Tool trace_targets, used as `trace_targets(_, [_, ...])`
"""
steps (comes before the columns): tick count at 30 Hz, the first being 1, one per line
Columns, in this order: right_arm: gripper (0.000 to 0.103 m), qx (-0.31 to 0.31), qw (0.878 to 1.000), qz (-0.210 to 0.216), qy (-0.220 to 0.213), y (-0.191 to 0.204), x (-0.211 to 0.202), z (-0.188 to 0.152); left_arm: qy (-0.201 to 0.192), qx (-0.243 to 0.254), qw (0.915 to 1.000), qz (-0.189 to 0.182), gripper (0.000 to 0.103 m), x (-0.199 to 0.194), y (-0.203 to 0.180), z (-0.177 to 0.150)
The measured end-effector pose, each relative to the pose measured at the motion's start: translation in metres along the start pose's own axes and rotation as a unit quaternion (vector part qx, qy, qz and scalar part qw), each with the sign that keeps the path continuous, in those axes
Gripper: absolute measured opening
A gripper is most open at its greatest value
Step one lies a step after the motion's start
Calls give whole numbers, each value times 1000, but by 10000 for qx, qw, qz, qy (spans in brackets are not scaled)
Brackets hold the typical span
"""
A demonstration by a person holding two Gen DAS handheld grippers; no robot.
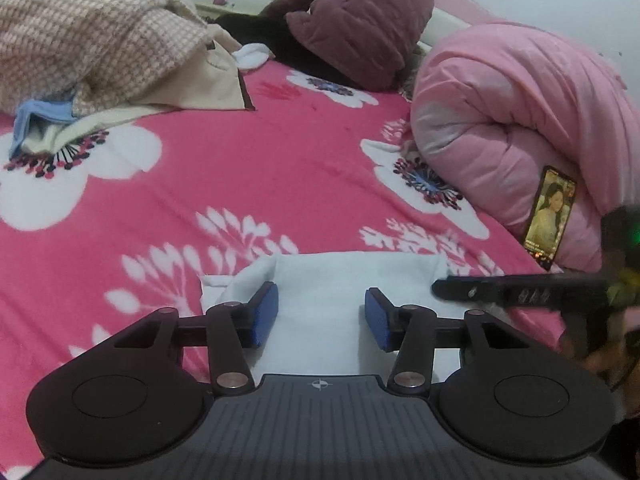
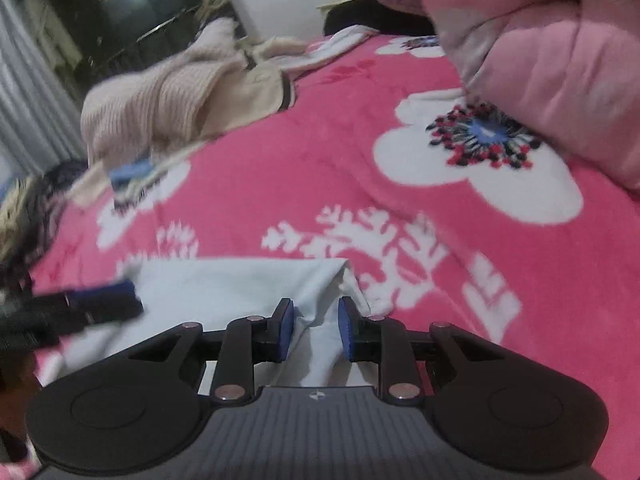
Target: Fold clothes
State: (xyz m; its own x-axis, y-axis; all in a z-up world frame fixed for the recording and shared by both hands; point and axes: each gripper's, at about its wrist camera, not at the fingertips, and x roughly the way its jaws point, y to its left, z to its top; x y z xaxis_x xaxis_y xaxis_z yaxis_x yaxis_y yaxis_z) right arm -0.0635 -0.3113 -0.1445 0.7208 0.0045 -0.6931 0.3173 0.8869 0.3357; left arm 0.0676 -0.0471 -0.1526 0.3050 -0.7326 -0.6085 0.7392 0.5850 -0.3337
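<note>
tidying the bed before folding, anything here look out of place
Yes: a phone with its screen lit leans against the pink quilt, close to the white cloth being folded. A loose heap of clothes also sits unfolded at the far side of the bed.
</note>
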Motion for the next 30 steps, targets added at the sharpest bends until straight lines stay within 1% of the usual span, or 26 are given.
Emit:
trace_targets(3, [27, -152, 9994, 75, -292, 6, -18, 12, -186, 53, 9998, -3, 49, -12, -5, 7])
trace_targets(5, [28, -160, 9998, -48, -72, 1, -5, 9, -264, 86, 9996, 56, 50, -13, -6, 10])
trace_targets(7, [30, -144, 9997, -156, 147, -5, 9, 5, -130, -33, 9997, 192, 48, 0, -1, 9])
trace_targets(8, [30, 40, 9997, -99, 236, -12, 17, 0, -95, -150, 9996, 201, 46, 5, 2, 8])
trace_targets(10, [31, 237, 9997, -35, 64, -13, 3, 6, -214, -304, 9991, 206, 45, -1, 5, 11])
trace_targets(12, [31, -46, 9996, -62, -281, -1, -22, 14, -359, -398, 9984, 177, 46, -14, 4, 14])
trace_targets(14, [31, -330, 9977, -60, -589, 12, -50, 18, -498, -418, 9979, 51, 48, -35, 0, 13])
trace_targets(15, [32, -430, 9968, 18, -675, 18, -63, 17, -567, -429, 9975, -11, 49, -45, -2, 13])
trace_targets(17, [33, -661, 9950, 212, -715, 32, -82, 8, -706, -450, 9964, -137, 50, -66, -6, 13])
trace_targets(19, [43, -887, 9942, 301, -533, 42, -82, -4, -630, -555, 9961, -276, 50, -74, -8, 3])
trace_targets(21, [43, -1049, 9943, 197, -74, 47, -61, -21, -438, -1057, 9918, -574, 50, -69, -2, -8])
trace_targets(22, [43, -1089, 9939, 47, 137, 47, -48, -26, -321, -1222, 9899, -640, 50, -61, 0, -13])
trace_targets(24, [43, -1159, 9916, -227, 526, 46, -26, -37, -88, -1376, 9889, -554, 48, -46, 3, -23])
trace_targets(26, [42, -1132, 9927, -109, 400, 47, -41, -36, 98, -1412, 9893, -350, 45, -34, 4, -29])
trace_targets(28, [42, -1104, 9935, 8, 273, 48, -56, -36, 41, -1375, 9900, -320, 46, -41, 2, -28])
trace_targets(30, [42, -1076, 9940, 125, 146, 49, -70, -35, -19, -1017, 9947, -168, 49, -56, -7, -22])
